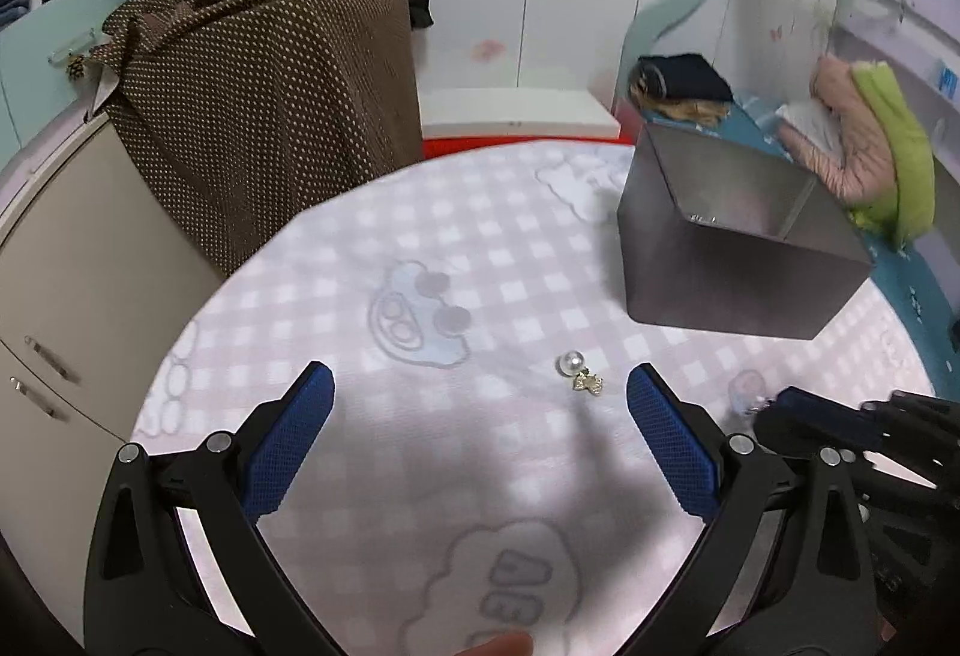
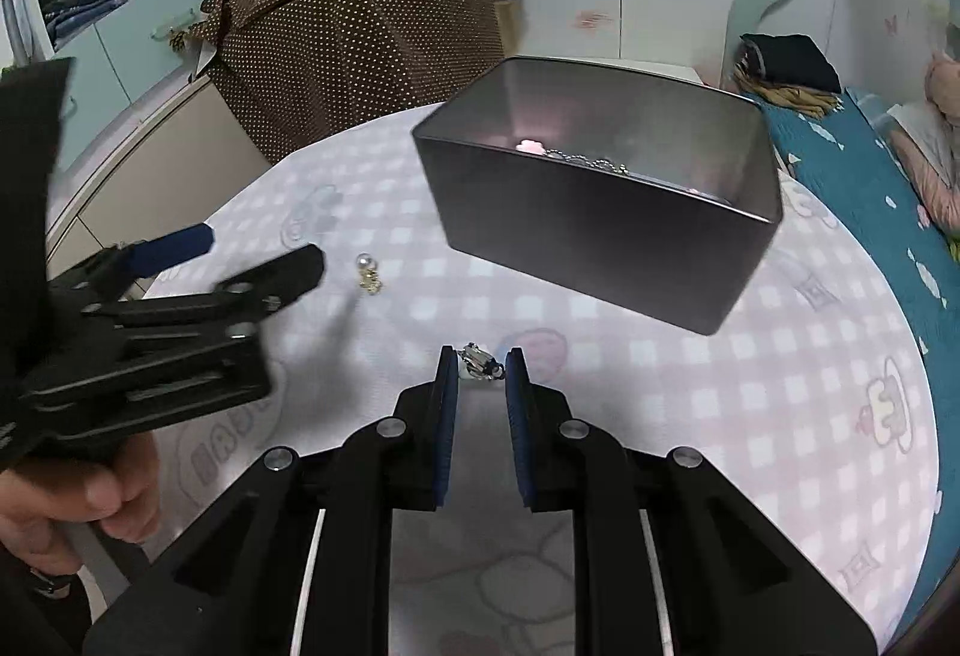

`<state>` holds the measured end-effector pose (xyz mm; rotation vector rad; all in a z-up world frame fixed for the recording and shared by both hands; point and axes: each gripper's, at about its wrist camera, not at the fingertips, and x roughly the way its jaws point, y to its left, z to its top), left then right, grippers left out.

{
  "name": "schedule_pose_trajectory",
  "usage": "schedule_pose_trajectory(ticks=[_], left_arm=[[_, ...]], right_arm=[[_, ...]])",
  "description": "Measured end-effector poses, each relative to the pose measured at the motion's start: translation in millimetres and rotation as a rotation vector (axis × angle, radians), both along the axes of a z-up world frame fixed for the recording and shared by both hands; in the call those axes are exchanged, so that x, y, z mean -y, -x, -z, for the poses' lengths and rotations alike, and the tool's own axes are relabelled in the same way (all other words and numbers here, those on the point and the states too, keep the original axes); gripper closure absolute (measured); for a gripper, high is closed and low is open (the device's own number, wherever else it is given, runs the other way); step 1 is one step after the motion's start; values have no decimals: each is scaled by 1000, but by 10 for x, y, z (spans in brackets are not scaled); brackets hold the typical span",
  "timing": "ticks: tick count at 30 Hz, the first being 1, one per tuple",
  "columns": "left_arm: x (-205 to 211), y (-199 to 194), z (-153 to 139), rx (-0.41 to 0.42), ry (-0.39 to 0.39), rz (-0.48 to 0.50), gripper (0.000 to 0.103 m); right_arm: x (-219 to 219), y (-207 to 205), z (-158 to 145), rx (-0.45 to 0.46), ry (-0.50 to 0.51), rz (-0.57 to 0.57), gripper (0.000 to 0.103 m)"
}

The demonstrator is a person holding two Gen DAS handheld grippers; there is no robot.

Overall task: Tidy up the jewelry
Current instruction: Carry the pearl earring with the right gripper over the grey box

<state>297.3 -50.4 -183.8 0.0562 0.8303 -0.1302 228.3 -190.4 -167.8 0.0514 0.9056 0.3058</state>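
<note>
1. Right gripper (image 2: 480,365) was nearly closed, pinching a small silver earring (image 2: 478,359) at its tips.
2. Left gripper (image 1: 480,386) gaped wide, holding nothing, just short of a pearl earring (image 1: 579,371) on the desk (image 1: 420,236).
3. Grey box (image 2: 600,212) sat near the desk's far edge with jewelry inside.

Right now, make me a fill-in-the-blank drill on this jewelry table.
1. The pearl earring lies on the checked ___.
2. The grey metal box stands with its lid ___.
3. The left claw is ___.
4. The right claw is shut on a small silver ___.

Missing: tablecloth; off; open; clip
</note>
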Motion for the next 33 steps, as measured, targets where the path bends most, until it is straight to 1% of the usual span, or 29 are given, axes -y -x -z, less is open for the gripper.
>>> schedule_pose_trajectory(ticks=[2,9,10,11,13,14,15,16,17,18,21,26,30,33], left_arm=[[50,-31,35,-10,-3,2,5],[211,-159,192,-52,-49,-3,6],[221,-174,216,-61,-50,-2,13],[238,-193,263,-82,-45,8,23],[243,-187,256,-80,-19,19,42],[257,-182,245,-77,-22,30,49],[276,-176,229,-78,-23,46,63],[286,-171,218,-81,-21,56,79],[295,-166,211,-84,-20,63,88],[288,-161,198,-89,-13,72,92],[240,-120,154,-98,20,81,92],[175,34,-25,-54,20,83,92],[135,135,-271,-7,36,87,92],[151,161,-495,33,55,104,92]], right_arm=[[37,-18,14,-2,-7,5,88],[154,-35,21,4,-27,17,88],[167,-37,15,5,-29,17,88],[181,-40,10,7,-30,18,88],[211,-46,2,9,-33,20,88],[220,-52,-3,9,-34,21,88],[234,-53,-7,10,-36,23,88],[245,-53,-10,11,-38,23,88],[252,-50,-16,12,-42,23,88],[253,-53,-26,14,-43,23,88],[263,-38,-57,22,-46,20,88],[282,1,-137,41,-46,11,88],[267,19,-266,69,-43,0,88],[253,13,-427,105,-37,-11,88]])
